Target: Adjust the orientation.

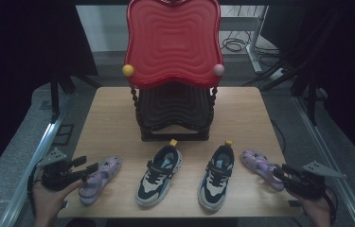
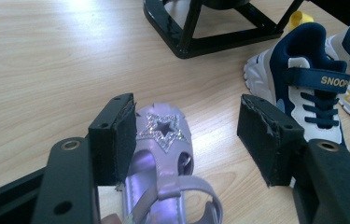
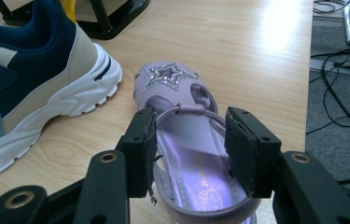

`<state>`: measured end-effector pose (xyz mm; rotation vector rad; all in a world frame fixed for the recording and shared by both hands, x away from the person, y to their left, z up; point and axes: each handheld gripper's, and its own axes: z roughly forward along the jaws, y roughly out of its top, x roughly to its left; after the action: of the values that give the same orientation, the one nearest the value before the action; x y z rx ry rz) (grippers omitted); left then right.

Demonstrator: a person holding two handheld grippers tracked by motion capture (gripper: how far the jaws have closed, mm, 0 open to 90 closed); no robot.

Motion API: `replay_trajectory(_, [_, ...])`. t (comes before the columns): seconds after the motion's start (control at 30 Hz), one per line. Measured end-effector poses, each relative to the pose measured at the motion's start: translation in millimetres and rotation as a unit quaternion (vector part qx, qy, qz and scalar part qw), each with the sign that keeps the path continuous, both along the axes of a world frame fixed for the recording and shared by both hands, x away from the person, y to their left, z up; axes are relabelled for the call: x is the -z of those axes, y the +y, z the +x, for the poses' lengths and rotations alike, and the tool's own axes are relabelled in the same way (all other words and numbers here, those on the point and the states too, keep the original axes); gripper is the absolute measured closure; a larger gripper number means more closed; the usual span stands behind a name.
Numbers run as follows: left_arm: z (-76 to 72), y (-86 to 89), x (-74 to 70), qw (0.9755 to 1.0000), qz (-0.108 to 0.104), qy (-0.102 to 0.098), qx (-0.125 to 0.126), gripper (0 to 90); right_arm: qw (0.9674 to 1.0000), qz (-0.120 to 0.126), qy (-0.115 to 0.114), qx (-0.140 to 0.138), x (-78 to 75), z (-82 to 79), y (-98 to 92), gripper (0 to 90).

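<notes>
A light wooden table (image 1: 113, 118) carries a black-framed rack (image 1: 175, 116), two purple sandals (image 1: 100, 178) and two navy-and-white sneakers (image 1: 160, 174).

Looks like a lab or recording studio, not a home. Black curtains (image 1: 19, 42) hang at left and right around a small wooden surface (image 1: 113, 118). Grey carpeted floor (image 1: 14, 146), loose cables (image 1: 234, 45) on it at the far right, a white metal stand leg (image 1: 255, 35) beside them. A red shoe rack (image 1: 173, 42) and children's shoes (image 1: 159, 175) staged as props.
</notes>
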<state>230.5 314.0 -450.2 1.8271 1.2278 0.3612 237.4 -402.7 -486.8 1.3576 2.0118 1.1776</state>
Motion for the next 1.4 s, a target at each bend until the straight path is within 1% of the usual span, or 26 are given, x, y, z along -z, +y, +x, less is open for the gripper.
replay_trajectory(0.27, [-8.1,6.2,5.9,1.0,-0.002,0.004,-0.005,38.2,0.9999,-0.003,0.007,-0.012,2.5,-3.4,3.8,54.0])
replay_trajectory(0.43, [-13.0,8.9,10.3,0.9999,-0.003,0.007,-0.006,38.2,0.9998,-0.007,0.007,-0.017,2.2,-4.7,6.3,53.7])
replay_trajectory(0.7, [-20.4,11.2,21.5,0.9998,-0.006,0.019,-0.008,38.3,0.9996,-0.016,0.015,-0.02,4.9,-4.8,8.2,53.4])
replay_trajectory(0.77, [-21.7,11.1,23.4,0.9997,-0.007,0.021,-0.008,38.4,0.9995,-0.018,0.015,-0.021,5.5,-4.6,8.5,53.3])
replay_trajectory(0.93, [-25.2,9.4,26.2,0.9997,-0.005,0.024,0.002,39.5,0.9994,-0.02,0.018,-0.022,6.8,-3.9,10.7,53.3])
replay_trajectory(1.07, [-27.3,7.6,29.7,0.9995,0.0,0.03,0.009,40.5,0.9992,-0.023,0.022,-0.025,9.0,-2.2,12.9,53.3])
replay_trajectory(1.33, [-32.5,-2.6,38.8,0.9983,0.025,0.045,0.028,45.2,0.999,-0.026,0.026,-0.024,11.0,-1.5,14.1,53.3])
replay_trajectory(1.4, [-33.5,-3.8,39.5,0.9981,0.025,0.047,0.031,46.2,0.999,-0.026,0.027,-0.023,11.6,-1.2,14.1,53.3])
